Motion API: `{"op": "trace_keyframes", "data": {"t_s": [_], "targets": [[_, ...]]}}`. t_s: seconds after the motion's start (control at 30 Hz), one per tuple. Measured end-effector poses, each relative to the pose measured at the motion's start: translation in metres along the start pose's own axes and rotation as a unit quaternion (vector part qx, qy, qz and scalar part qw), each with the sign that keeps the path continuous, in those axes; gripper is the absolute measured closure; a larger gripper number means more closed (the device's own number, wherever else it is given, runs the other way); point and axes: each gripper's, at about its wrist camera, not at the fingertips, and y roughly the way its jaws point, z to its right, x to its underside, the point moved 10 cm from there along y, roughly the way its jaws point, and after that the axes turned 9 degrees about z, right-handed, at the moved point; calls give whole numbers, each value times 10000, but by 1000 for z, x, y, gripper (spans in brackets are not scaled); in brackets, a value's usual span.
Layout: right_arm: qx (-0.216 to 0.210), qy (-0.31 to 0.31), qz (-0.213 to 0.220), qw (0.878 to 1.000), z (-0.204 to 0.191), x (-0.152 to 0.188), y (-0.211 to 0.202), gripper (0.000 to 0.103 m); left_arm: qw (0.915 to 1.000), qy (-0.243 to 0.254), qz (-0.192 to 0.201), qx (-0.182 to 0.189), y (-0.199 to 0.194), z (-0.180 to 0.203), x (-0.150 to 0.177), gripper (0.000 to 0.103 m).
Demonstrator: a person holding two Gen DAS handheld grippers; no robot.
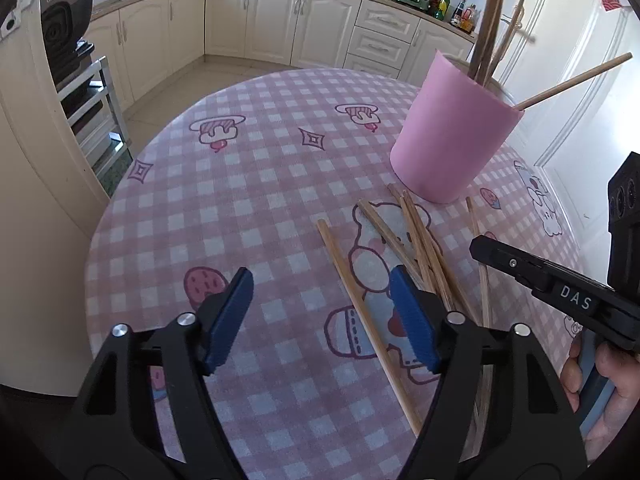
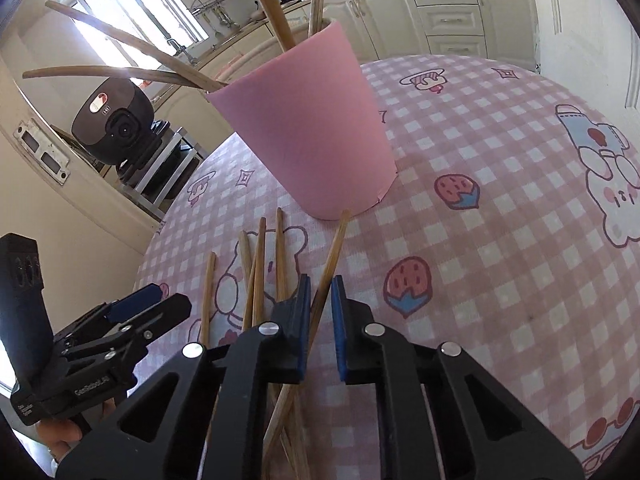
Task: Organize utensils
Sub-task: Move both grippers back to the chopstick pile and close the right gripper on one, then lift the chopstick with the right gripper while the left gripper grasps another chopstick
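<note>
- Several wooden chopsticks are seen scattered on the table, just in front of the pink cup, in the right half of the left wrist frame and the lower centre of the right wrist frame.
- One chopstick is bracketed by the right gripper, whose blue-padded fingers are drawn almost together around it; whether the pads already press on it cannot be told.
- The left gripper is held wide open above the tablecloth at the lower centre of its own view, and nothing is held by it.
- The chopsticks are judged to be light, stiff and thin, with a smooth surface that could slip or roll between pads; a hold near the middle of the shaft is judged steadiest, so that the stick does not pivot when lifted.
- The pink cup stands upright on the table and already holds several chopsticks, which lean out over its rim in different directions.
- A light cup of this kind could be tipped by a stick dropped in at a slant.
</note>
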Motion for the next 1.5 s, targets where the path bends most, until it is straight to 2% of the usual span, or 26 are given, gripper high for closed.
{"op": "trace_keyframes", "data": {"t_s": [0.1, 0.27, 0.33, 0.37, 0.47, 0.5, 0.53, 0.77, 0.97, 1.2, 1.5], "targets": [[-41, 28, 11, 10000, 2, -2, 1, 94, 9998, 23, -192, -27, 9, 3, 5, 50], [-102, 31, -6, 9999, 4, -2, 0, 94, 9992, 150, -263, -257, 19, 6, 3, 53], [-128, 21, 3, 9999, 2, -4, -1, 94, 9986, 204, -259, -420, 22, 5, 0, 61], [-144, 13, 13, 9999, 1, -4, -2, 94, 9983, 235, -244, -484, 23, 5, -1, 69], [-181, -6, 49, 9998, -1, -7, -6, 94, 9981, 277, -215, -503, 24, 3, -3, 81], [-187, -17, 61, 9998, -3, -8, -7, 95, 9983, 259, -195, -486, 24, 2, -3, 91], [-198, -24, 79, 9998, -4, -8, -8, 95, 9986, 182, -168, -471, 23, 1, -4, 93], [-323, -85, 233, 9992, -15, -15, -24, 95, 9998, -28, 53, -180, 8, 4, -7, 97], [-491, -211, 467, 9975, -34, -25, -50, 97, 9987, -1, 506, 115, -32, 18, -29, 97], [-715, -510, 859, 9924, -64, -41, -91, 98, 9933, 79, 1077, 421, -89, 33, -54, 97], [-655, -1037, 1532, 9806, -95, -61, -142, 98, 9809, 285, 1768, 760, -156, 56, -74, 97]]}}
